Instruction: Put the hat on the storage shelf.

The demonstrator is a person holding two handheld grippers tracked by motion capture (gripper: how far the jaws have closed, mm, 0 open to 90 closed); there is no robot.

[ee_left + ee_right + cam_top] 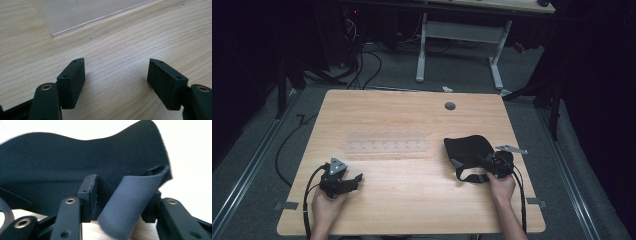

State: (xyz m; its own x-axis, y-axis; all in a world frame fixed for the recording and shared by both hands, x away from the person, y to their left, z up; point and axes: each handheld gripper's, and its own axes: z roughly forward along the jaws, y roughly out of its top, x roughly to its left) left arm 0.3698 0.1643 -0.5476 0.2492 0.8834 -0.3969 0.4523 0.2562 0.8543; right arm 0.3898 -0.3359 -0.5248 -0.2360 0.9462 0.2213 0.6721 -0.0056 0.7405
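The counter [412,195] is pale, matt wood with fine grain, the flat tray [384,146] on it clear glossy plastic, the black pouch [469,148] soft matt cloth with a smooth grey strap [130,202].

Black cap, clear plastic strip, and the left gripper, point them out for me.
black cap [468,147], high view, top of its crown.
clear plastic strip [384,146], high view, its middle.
left gripper [116,76], left gripper view, gap between its open jaws.

bench [412,200]: light wood, fine grain lines
cloth pouch [468,147]: black, matte
strap [130,205]: dark grey, faint ribbing
tray [384,146]: clear plastic
left tongs [116,82]: black, brass rivets
right tongs [120,197]: black
floor [257,165]: grey carpet
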